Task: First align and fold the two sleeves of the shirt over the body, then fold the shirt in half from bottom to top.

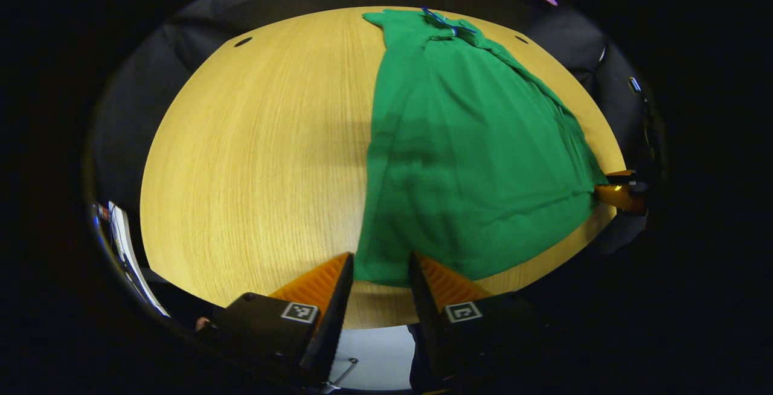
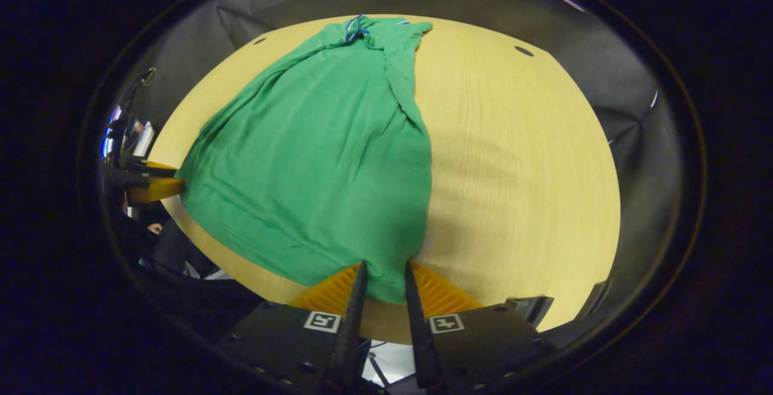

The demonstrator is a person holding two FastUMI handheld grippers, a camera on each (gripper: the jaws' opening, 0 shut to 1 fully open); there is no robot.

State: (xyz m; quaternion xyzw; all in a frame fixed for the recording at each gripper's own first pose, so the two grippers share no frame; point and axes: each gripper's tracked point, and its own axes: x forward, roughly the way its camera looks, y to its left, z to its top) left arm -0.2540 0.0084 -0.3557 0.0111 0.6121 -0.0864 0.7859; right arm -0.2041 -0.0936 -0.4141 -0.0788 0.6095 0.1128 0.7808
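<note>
Both grippers, left [image 1: 381,271] and right [image 2: 384,277], are pinching the green shirt's [image 1: 471,159] near hem corners. Bare table [image 1: 259,159] is lying open on either side

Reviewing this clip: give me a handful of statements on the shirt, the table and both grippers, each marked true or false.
1. The green shirt lies on a wooden table. True.
2. The shirt's sleeves are spread flat out to both sides. False: they look folded in over the body.
3. The left gripper has the shirt's near corner between its fingers. True.
4. The right gripper hovers over bare table, away from the shirt. False: its fingers sit at the hem's other corner.
5. The shirt is already folded in half. False: it lies at full length.
</note>
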